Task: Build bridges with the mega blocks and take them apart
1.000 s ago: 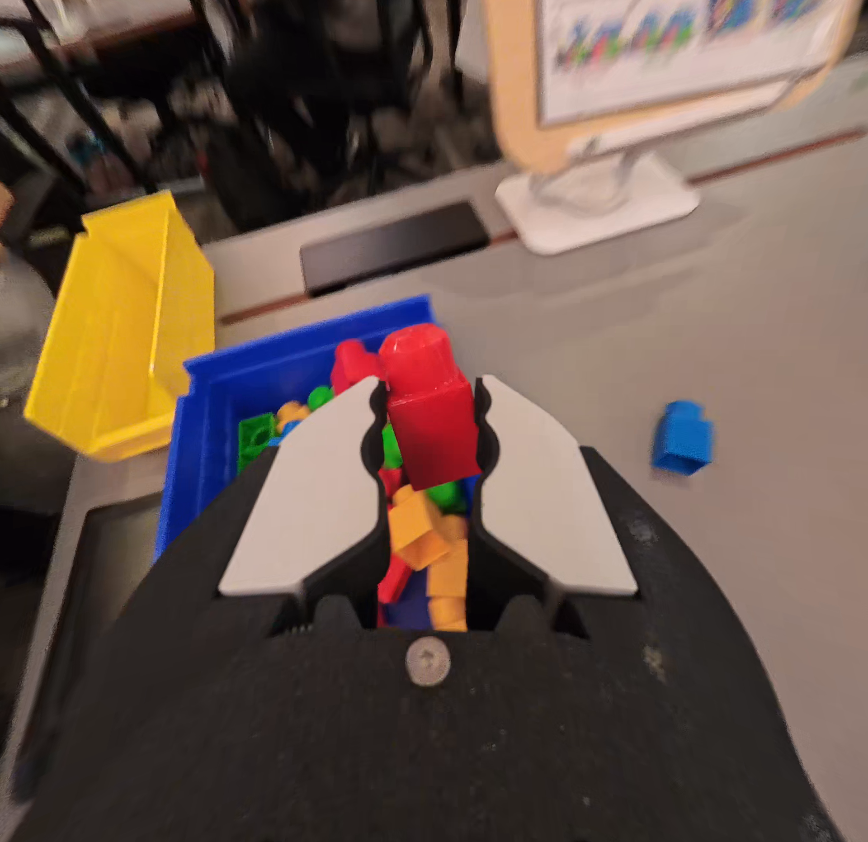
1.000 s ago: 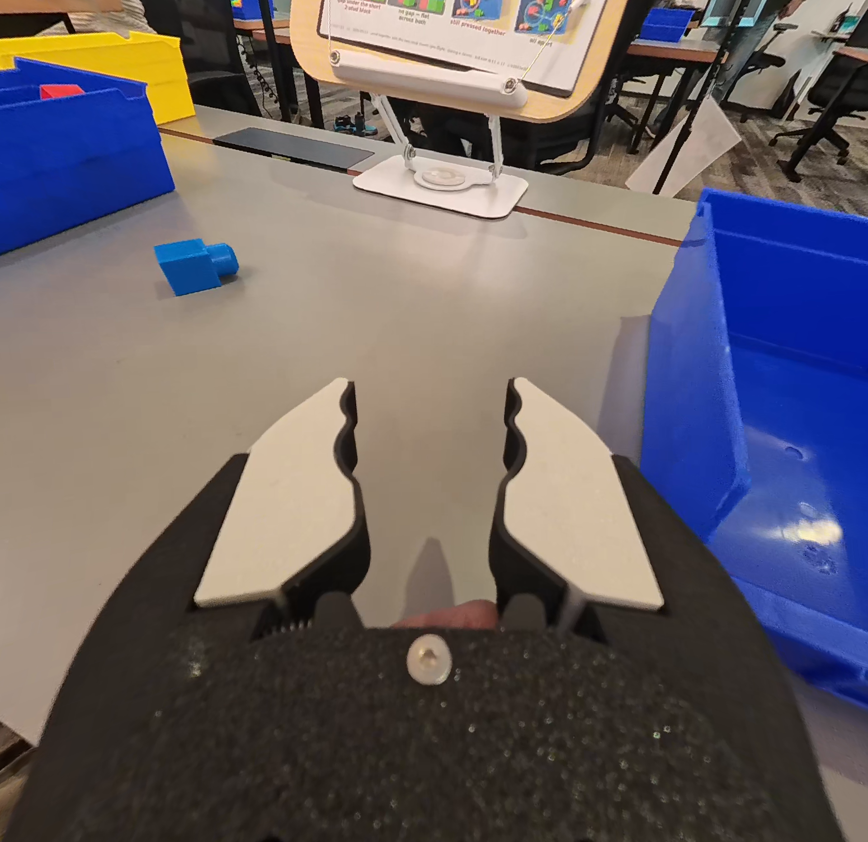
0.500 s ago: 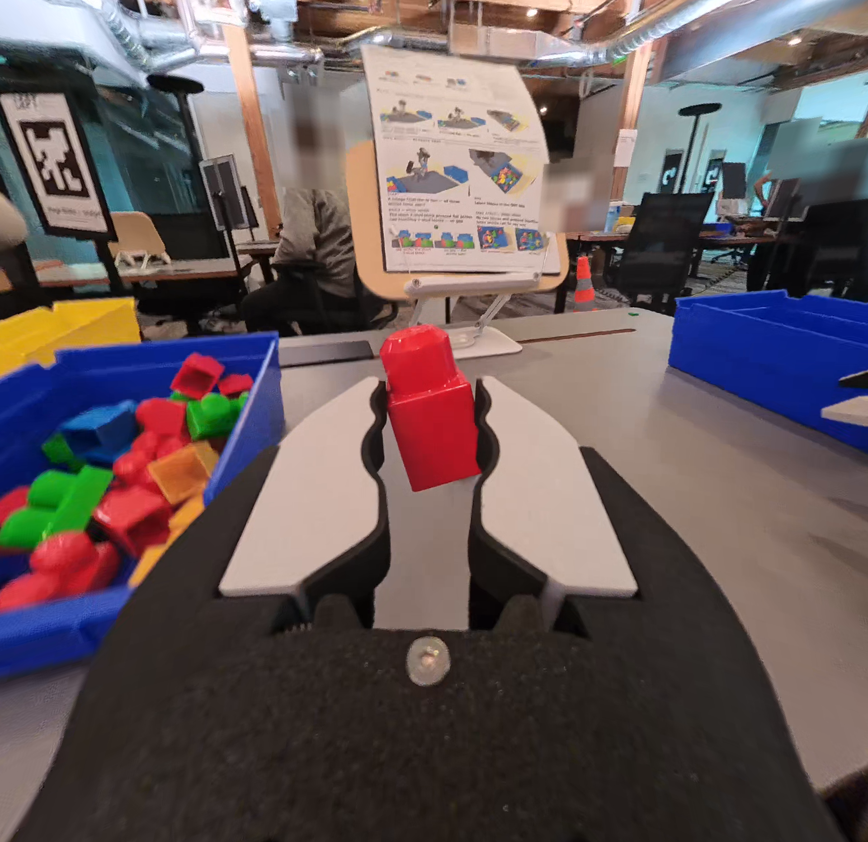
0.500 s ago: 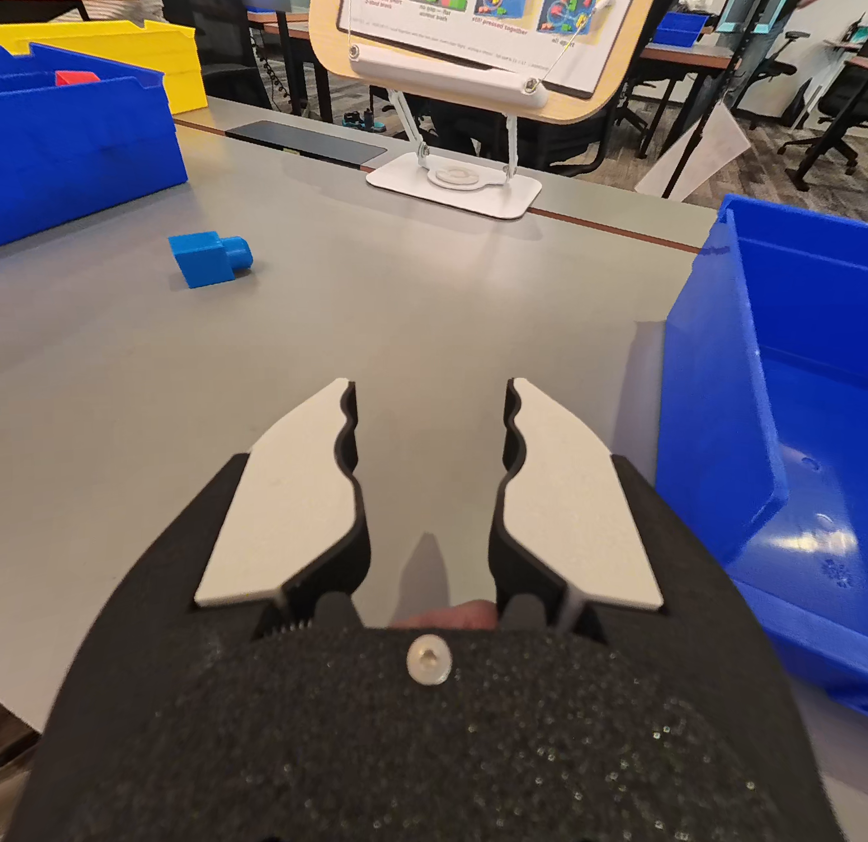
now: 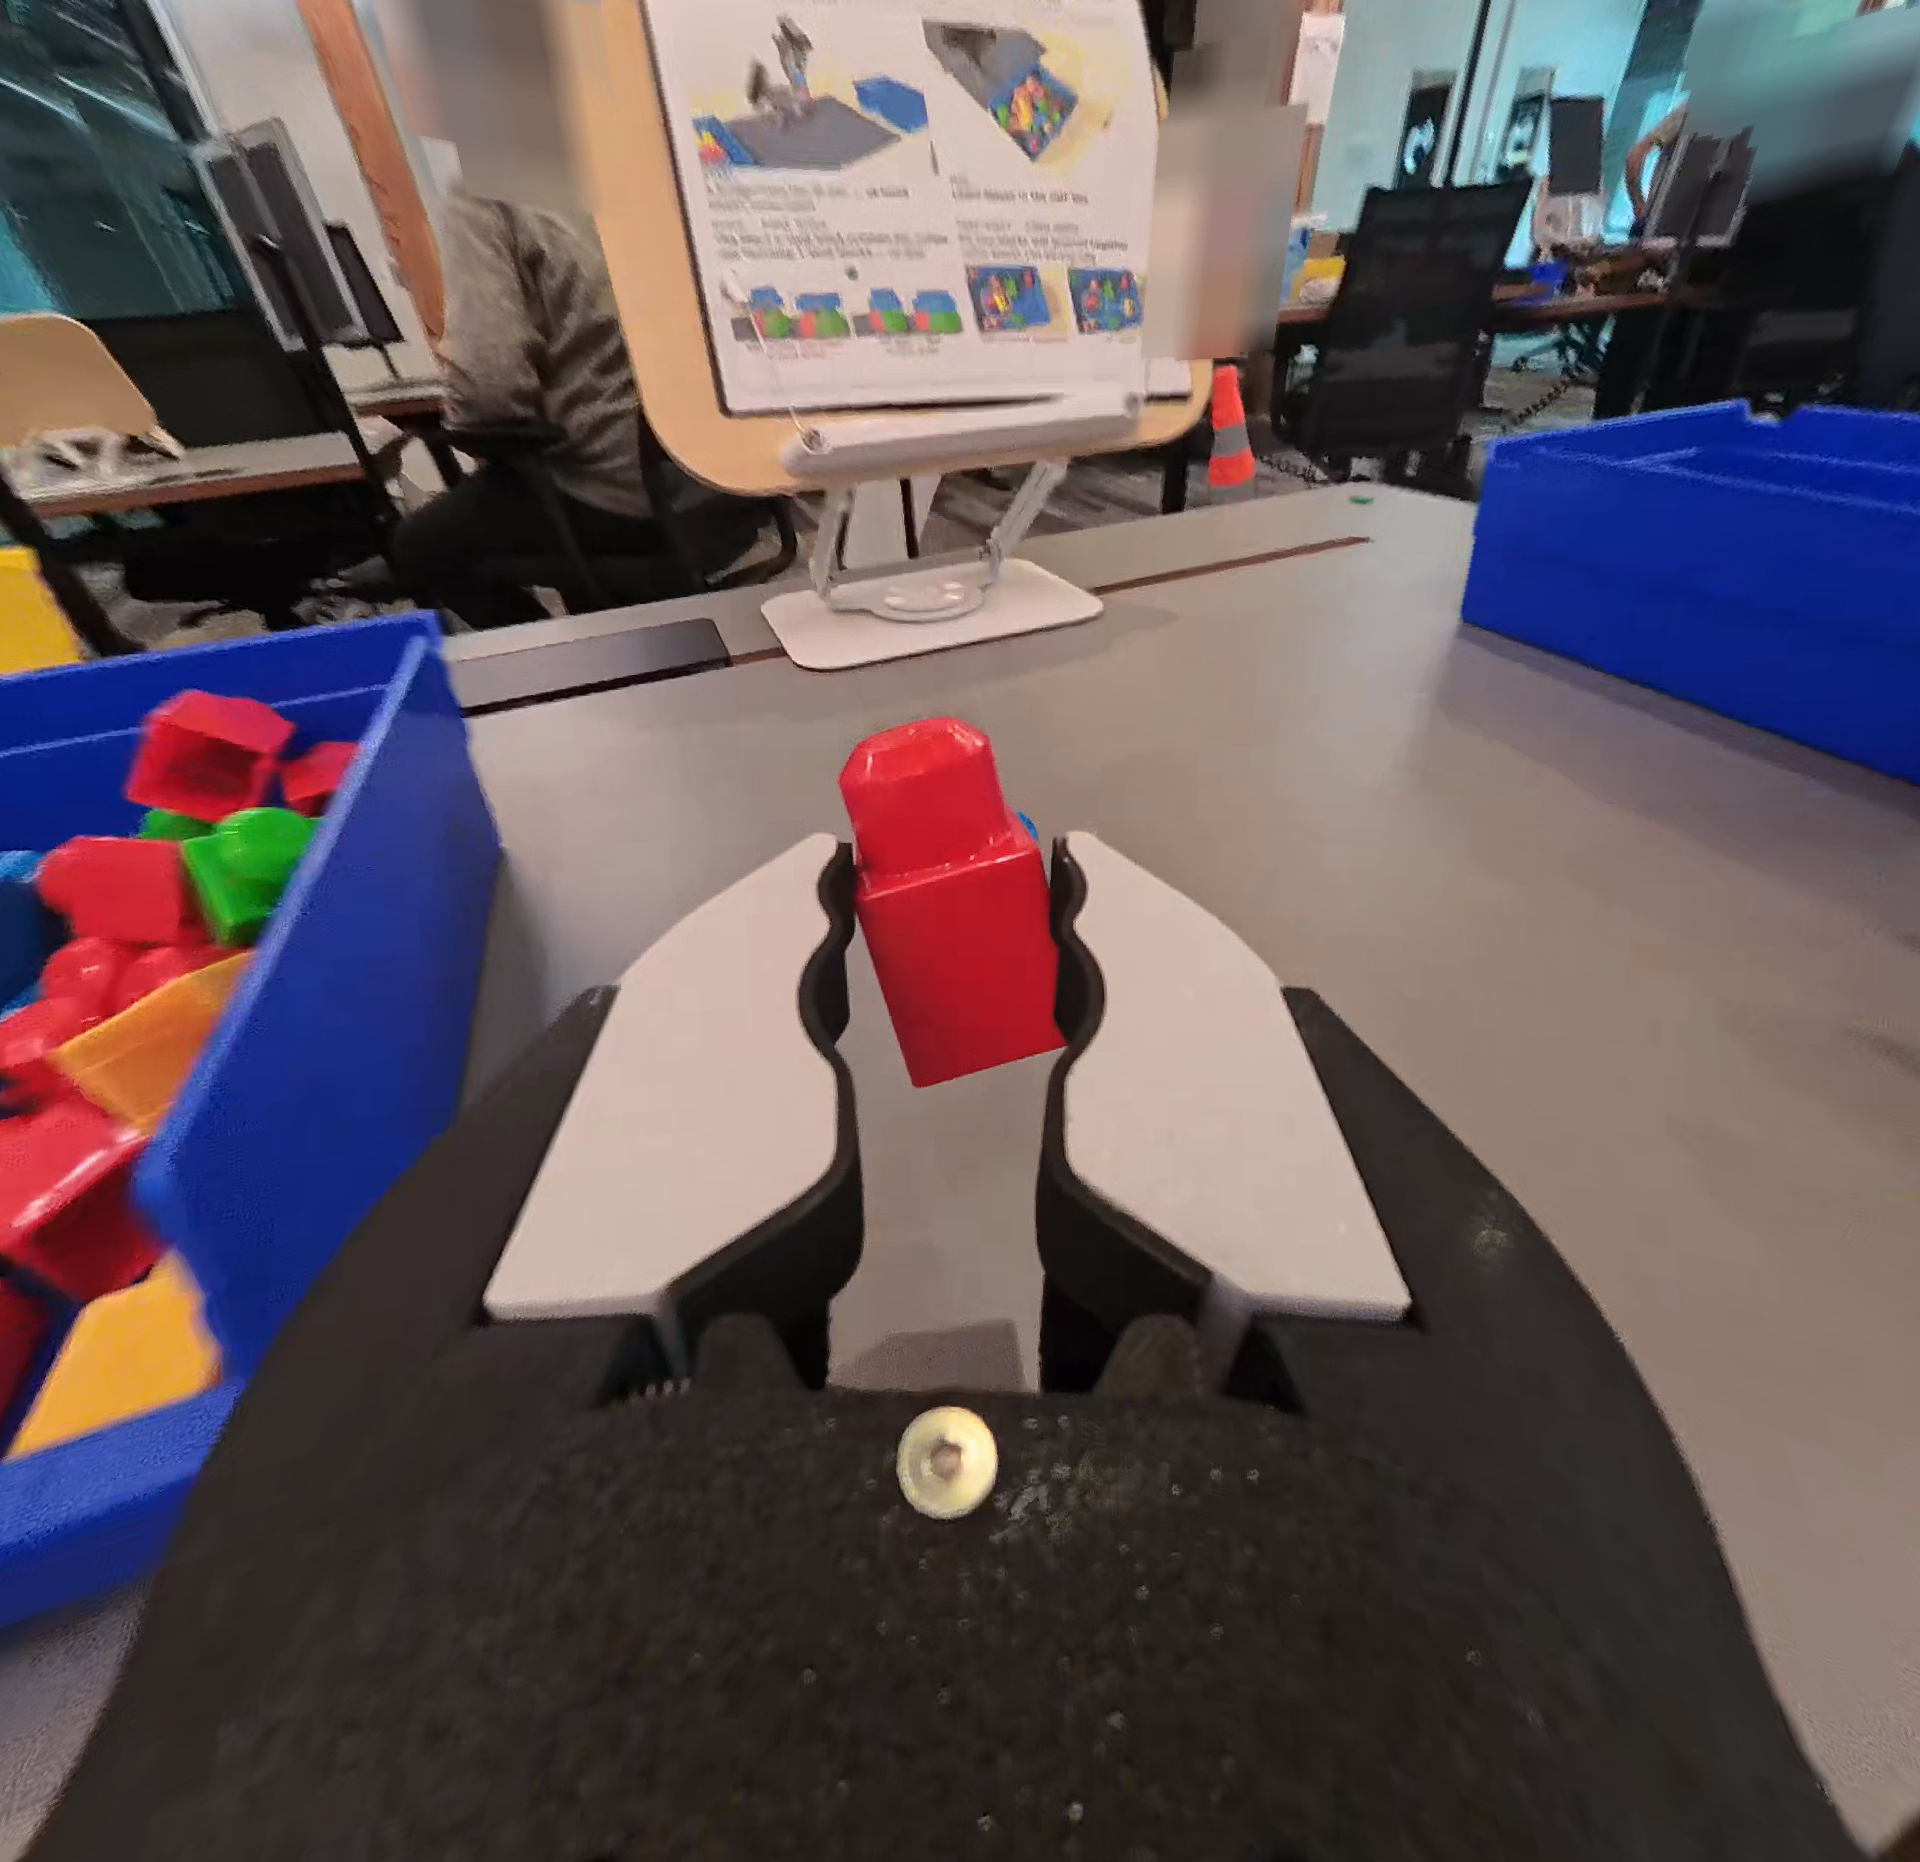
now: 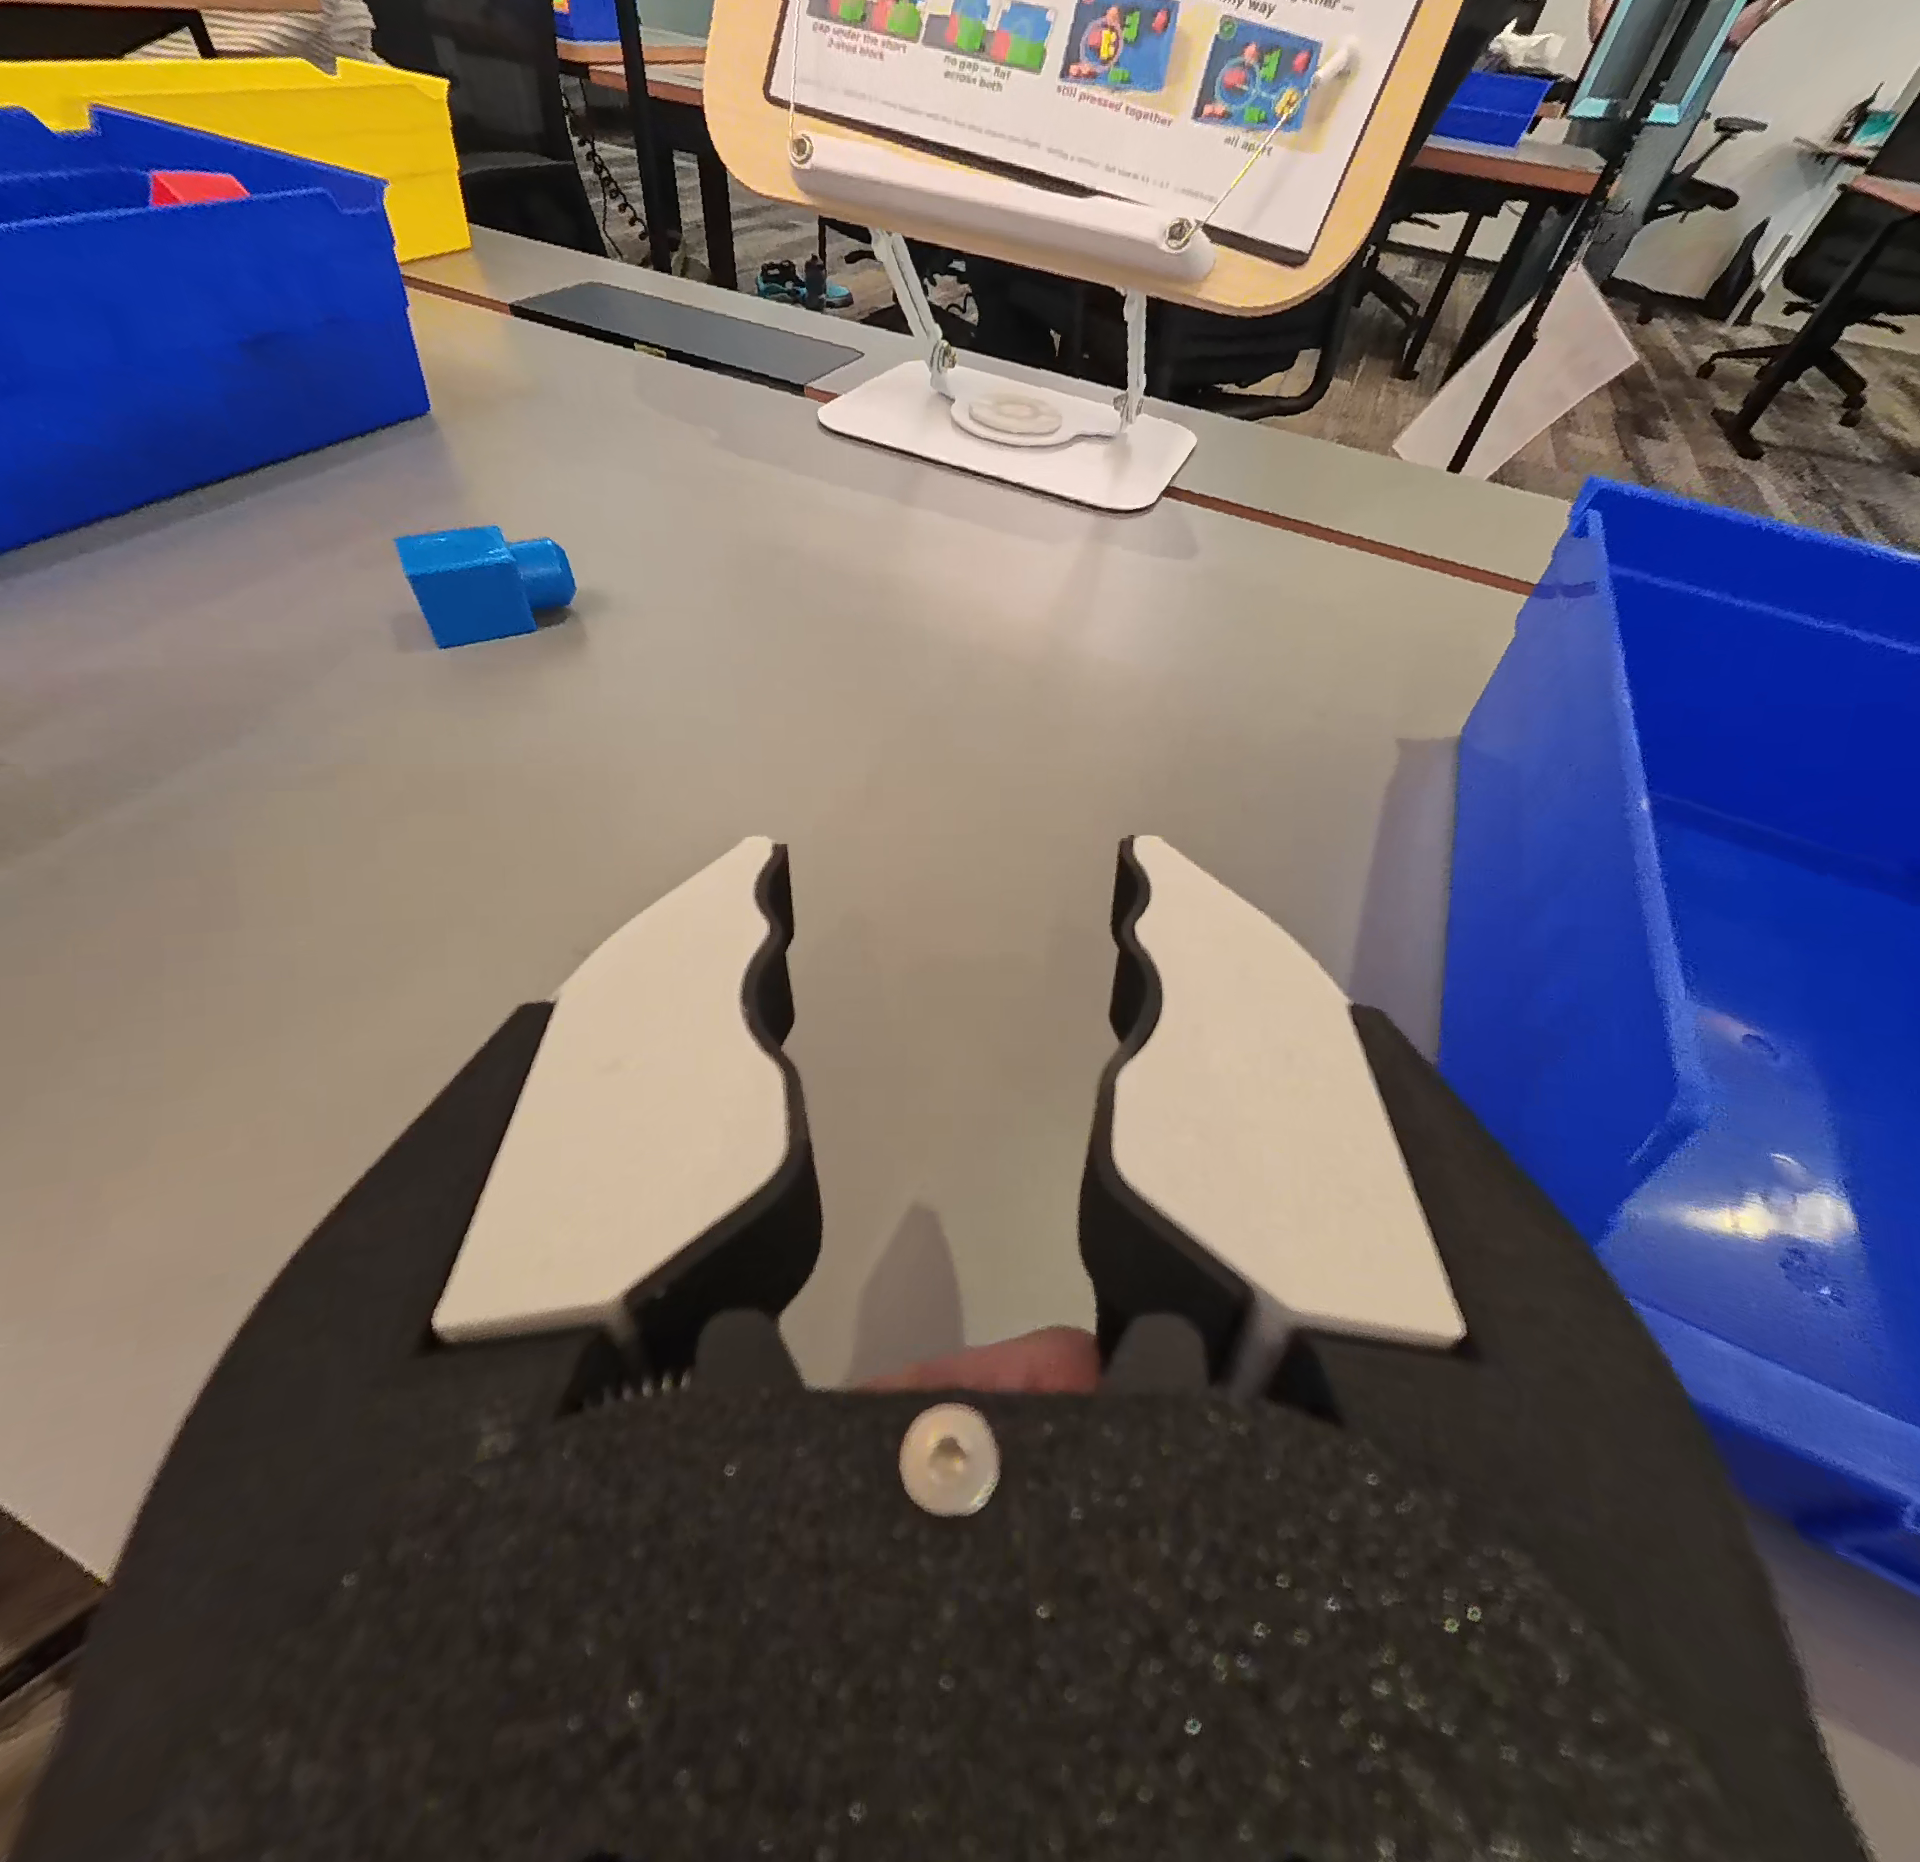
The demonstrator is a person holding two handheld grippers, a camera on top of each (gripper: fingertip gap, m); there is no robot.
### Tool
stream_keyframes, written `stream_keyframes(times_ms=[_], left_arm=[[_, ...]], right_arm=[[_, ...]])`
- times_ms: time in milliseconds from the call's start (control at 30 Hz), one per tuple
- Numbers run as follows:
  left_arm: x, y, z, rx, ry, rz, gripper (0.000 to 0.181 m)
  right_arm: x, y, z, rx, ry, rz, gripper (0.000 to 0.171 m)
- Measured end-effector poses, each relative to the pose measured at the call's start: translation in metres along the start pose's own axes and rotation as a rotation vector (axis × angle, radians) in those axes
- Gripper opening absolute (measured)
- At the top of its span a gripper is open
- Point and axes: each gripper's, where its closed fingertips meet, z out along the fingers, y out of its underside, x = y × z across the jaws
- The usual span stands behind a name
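Red block (image 5: 951, 939) sits clamped in left claw (image 5: 951, 867); right claw (image 6: 951, 856) gapes empty.

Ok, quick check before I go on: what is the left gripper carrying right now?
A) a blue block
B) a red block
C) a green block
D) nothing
B: in the left wrist view the left gripper is clamped on a red block held above the grey table, stud pointing forward.

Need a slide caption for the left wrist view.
Left gripper clamps a red block above the grey table.
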Motion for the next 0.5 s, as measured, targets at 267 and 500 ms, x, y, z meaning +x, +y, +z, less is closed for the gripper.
stream_keyframes(times_ms=[267,500], left_arm=[[-0.008,0.03,0.075,-0.186,0.037,0.0,0.036],[0.001,0.059,0.096,-0.384,0.099,0.032,0.036]], right_arm=[[0.004,-0.001,-0.001,0.0,0.007,-0.001,0.058],[0.01,0.003,0.0,-0.006,0.011,0.009,0.058]])
